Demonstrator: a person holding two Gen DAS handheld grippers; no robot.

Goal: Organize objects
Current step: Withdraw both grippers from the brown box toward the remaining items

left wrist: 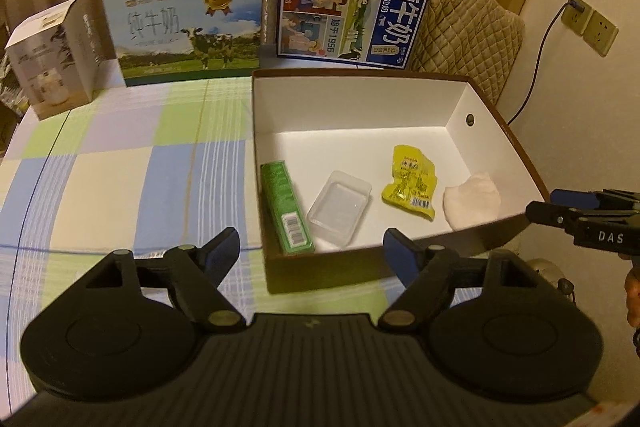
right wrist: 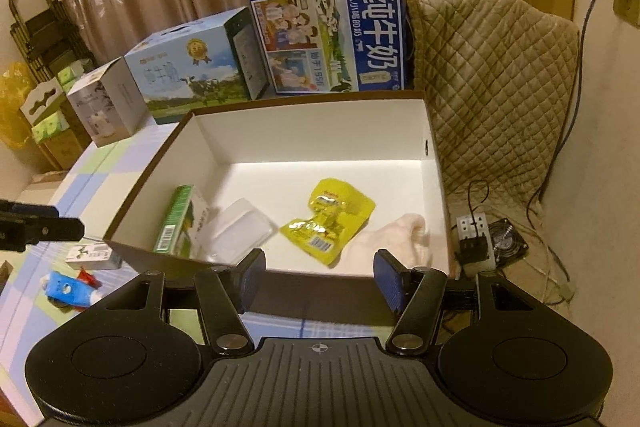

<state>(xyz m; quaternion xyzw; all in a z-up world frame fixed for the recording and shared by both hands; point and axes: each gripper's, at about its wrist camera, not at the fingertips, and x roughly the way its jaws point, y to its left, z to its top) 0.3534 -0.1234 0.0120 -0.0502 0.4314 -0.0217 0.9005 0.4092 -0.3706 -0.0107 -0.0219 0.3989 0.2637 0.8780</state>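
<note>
The left tool (left wrist: 312, 247) and the right tool (right wrist: 320, 277) both stand with fingers apart, gripping nothing, just short of the open box (right wrist: 280, 279). Inside lie a green carton (left wrist: 286, 213), a clear tray (left wrist: 339, 209), a yellow packet (left wrist: 410, 187) and a pale cloth (left wrist: 472, 201) partly hidden by the box wall. On the desk (left wrist: 120, 187), a small blue item (right wrist: 66, 289) is too blurred to name.

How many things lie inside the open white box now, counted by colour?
Green: 1, green carton
Clear: 1, clear plastic tray
Yellow: 1, yellow packet
White: 1, white cloth
Total: 4 in the white box
</note>
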